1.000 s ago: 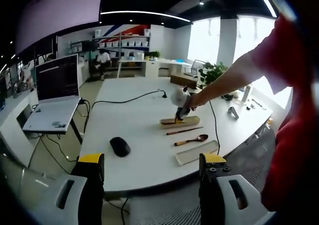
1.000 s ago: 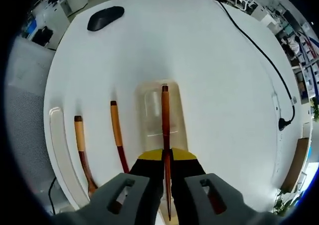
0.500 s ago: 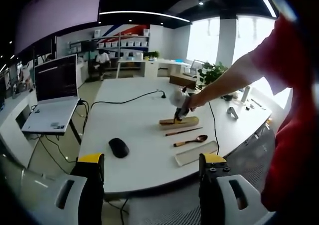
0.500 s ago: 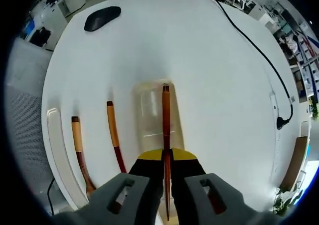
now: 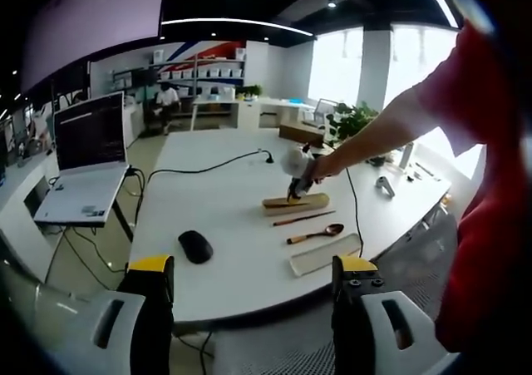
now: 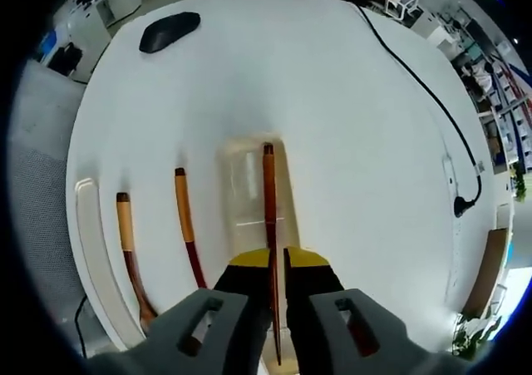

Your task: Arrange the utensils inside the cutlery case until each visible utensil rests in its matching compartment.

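Left gripper view: the left gripper (image 5: 249, 308) hangs idle off the near edge of the white table (image 5: 224, 184), its yellow-tipped jaws wide apart and holding nothing. Across the table a person's outstretched arm carries the right gripper (image 5: 295, 194) down onto the wooden cutlery case (image 5: 295, 202). Just beside the case lie a loose chopstick (image 5: 304, 219) and a wooden spoon (image 5: 316, 233), and the pale case lid (image 5: 324, 254) sits nearest the edge. A black mouse (image 5: 194, 245) rests well apart on the left, and an open laptop (image 5: 83, 155) stands on a side desk. Over the last second this scene has barely shifted, beyond a small drift of the camera.

Right gripper view: the right gripper (image 6: 273, 263) looks straight down its jaws, which are clamped on a dark red chopstick (image 6: 268, 209) whose far tip lies over the cutlery case (image 6: 241, 184). The jaws, a second ago pressed tight around the stick, now show a thin gap on its right side, and the stick leans slightly left; whether the grip is easing cannot be told. The second chopstick (image 6: 184, 225) and the spoon (image 6: 129, 250) wait on the table to the left, with the lid (image 6: 87, 234) beyond them. By this reading the first utensil is nearly seated and two remain outside the case
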The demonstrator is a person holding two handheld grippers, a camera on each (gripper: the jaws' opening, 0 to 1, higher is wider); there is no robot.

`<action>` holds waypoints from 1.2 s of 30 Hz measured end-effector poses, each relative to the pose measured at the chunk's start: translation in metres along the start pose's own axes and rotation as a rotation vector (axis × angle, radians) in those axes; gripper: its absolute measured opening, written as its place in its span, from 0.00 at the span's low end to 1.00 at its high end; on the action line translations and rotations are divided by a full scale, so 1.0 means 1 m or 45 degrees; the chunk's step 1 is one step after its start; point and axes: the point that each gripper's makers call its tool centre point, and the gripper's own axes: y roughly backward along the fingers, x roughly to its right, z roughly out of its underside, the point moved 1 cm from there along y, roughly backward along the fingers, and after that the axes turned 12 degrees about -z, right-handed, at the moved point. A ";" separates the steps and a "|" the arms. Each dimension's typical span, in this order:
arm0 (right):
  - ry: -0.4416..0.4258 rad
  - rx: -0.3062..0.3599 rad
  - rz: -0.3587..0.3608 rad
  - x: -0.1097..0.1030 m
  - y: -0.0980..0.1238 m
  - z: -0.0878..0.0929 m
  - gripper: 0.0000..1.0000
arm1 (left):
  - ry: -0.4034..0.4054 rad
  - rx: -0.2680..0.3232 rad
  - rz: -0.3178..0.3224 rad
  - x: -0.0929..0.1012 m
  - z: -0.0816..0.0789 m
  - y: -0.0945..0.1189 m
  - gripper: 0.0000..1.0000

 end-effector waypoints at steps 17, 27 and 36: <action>-0.018 0.049 0.008 -0.011 0.031 -0.004 0.04 | -0.030 0.054 0.018 0.002 -0.014 0.002 0.80; 0.017 0.093 0.027 -0.031 0.053 -0.008 0.05 | -0.045 0.083 0.048 0.013 -0.013 0.010 0.80; 0.049 0.120 0.034 -0.045 0.062 -0.009 0.05 | -0.052 0.106 0.059 0.016 -0.014 0.017 0.80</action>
